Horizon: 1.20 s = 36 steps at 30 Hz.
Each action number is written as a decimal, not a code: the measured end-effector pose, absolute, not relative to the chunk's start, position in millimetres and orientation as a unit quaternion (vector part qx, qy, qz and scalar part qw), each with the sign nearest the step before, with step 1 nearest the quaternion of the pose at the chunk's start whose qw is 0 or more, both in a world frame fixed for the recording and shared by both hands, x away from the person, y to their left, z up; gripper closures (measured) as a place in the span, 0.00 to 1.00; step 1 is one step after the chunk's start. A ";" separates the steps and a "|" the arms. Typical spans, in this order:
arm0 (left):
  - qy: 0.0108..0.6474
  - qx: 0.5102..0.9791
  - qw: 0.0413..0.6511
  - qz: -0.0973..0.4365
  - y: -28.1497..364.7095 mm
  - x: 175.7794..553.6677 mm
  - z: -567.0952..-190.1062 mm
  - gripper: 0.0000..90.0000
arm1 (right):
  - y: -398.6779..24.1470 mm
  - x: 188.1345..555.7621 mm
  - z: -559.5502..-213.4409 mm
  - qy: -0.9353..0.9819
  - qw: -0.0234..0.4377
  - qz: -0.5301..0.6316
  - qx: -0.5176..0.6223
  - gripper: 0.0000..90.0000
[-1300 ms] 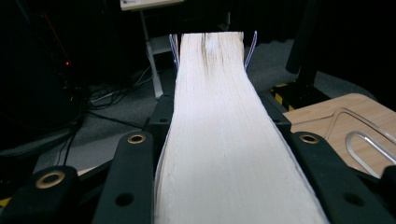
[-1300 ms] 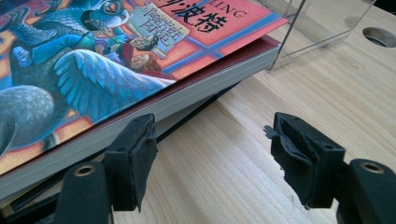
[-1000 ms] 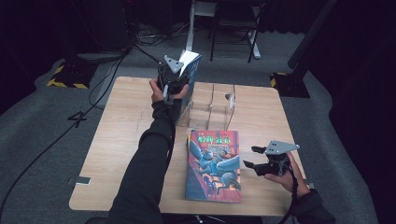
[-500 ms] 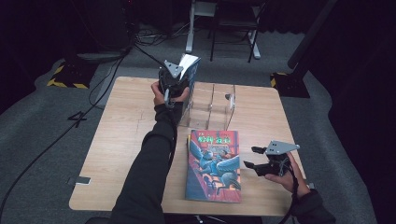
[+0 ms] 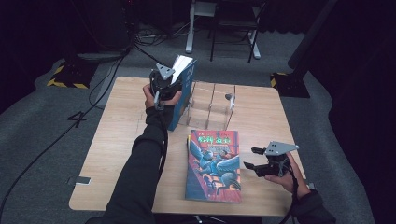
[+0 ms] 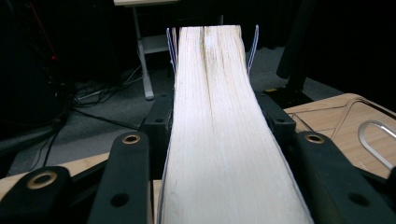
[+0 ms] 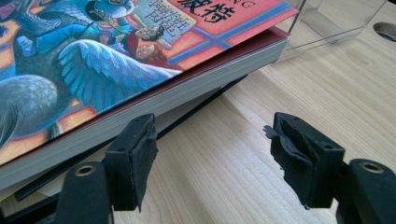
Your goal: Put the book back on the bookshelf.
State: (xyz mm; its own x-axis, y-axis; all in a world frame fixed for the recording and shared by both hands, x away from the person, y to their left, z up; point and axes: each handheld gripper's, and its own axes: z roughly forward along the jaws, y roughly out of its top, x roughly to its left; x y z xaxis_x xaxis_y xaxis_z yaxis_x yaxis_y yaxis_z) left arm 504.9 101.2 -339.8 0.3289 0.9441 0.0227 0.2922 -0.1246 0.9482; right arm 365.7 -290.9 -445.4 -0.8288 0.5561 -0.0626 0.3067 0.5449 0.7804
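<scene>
Nearest to me on the wooden table (image 5: 116, 154) is the right gripper (image 5: 250, 158), resting low in the person's right hand (image 5: 287, 175) close to the near right corner. Its jaws stand apart with bare wood between them, nothing held; in the right gripper view one pad (image 7: 140, 158) sits just beside the page edge of the illustrated book (image 7: 93, 60), though I cannot tell whether it touches. That book (image 5: 214, 163) lies flat, cover up, near the front edge, and I can see another thin, dark-edged thing under it (too little of it shows to name).

Farther back stands the clear acrylic book rack (image 5: 210, 102), its dividers upright, just beyond the flat book's far edge.

Farthest out, the left gripper (image 5: 163, 84) grips the blue book (image 5: 183, 93) across its thickness, with the person's left hand (image 5: 159, 100) behind it. The book stands upright at the left end of the rack, against or just beside it. In the left gripper view its pale page block (image 6: 215, 130) runs straight up between the two jaws, filling the gap. Those jaws have just been opening slightly, but they sit close against the covers on both sides.
</scene>
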 end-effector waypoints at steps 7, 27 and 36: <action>0.455 0.674 0.468 0.346 112.9 499.1 -349.0 0.44 | -290.7 365.8 -446.7 0.868 0.153 0.403 0.248 0.36; 0.428 0.695 0.475 0.328 130.0 479.1 -348.8 0.38 | -290.0 365.7 -447.9 0.870 0.151 0.398 0.249 0.35; 0.408 0.706 0.487 0.314 142.8 463.1 -345.6 0.35 | -289.1 365.7 -448.2 0.870 0.151 0.397 0.250 0.35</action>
